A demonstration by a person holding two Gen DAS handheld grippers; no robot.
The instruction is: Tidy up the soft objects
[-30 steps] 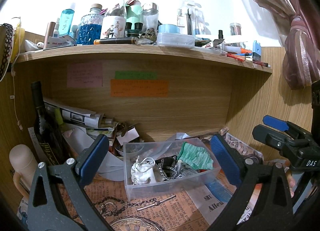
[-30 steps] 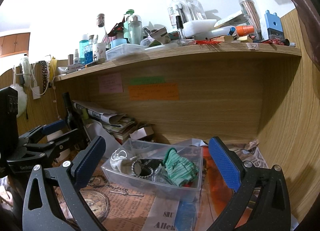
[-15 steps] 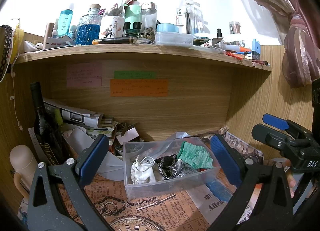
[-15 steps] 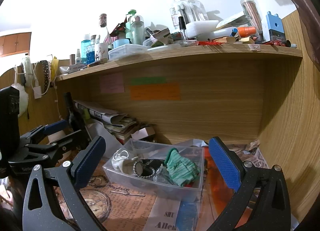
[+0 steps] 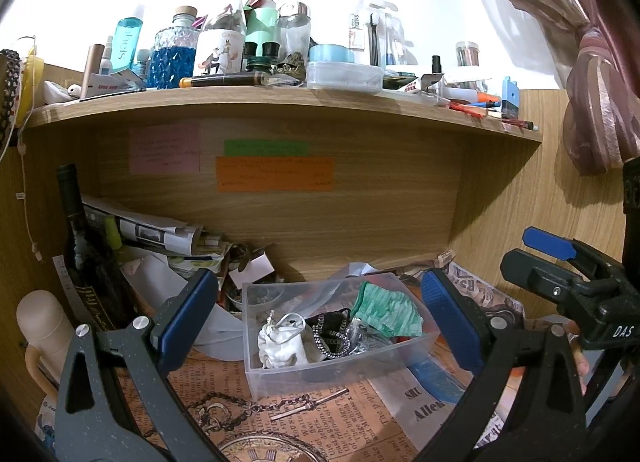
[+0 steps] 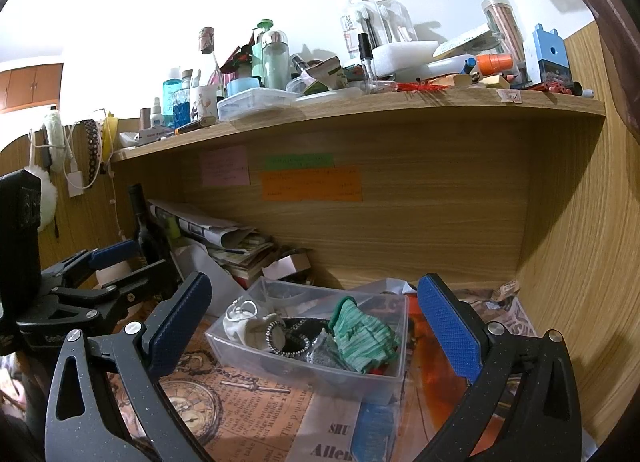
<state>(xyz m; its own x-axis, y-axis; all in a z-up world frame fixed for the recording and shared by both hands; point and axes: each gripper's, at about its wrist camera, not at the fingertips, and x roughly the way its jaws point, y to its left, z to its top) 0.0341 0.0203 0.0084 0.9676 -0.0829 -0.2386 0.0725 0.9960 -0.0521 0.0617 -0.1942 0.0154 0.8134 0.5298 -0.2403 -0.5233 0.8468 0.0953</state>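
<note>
A clear plastic bin (image 5: 344,368) (image 6: 280,372) sits on newspaper under a wooden shelf. In it lie a green cloth (image 5: 386,308) (image 6: 362,336), a white cloth bundle (image 5: 280,346) (image 6: 250,328), a dark item and chain-like bits. My left gripper (image 5: 320,322) is open and empty, just in front of the bin. My right gripper (image 6: 312,326) is open and empty, also facing the bin from the right. Each gripper shows in the other's view, the right one (image 5: 576,290) and the left one (image 6: 100,282).
The shelf (image 5: 280,102) above carries many bottles and containers. A dark wine bottle (image 5: 86,250), stacked papers (image 5: 160,234) and a pale flask (image 5: 44,326) crowd the left. A pocket-watch chain (image 5: 280,406) lies before the bin. Wooden walls close the back and right.
Both grippers have drifted slightly; the bin sits a little lower and closer in the right wrist view. Nothing was grasped or released.
</note>
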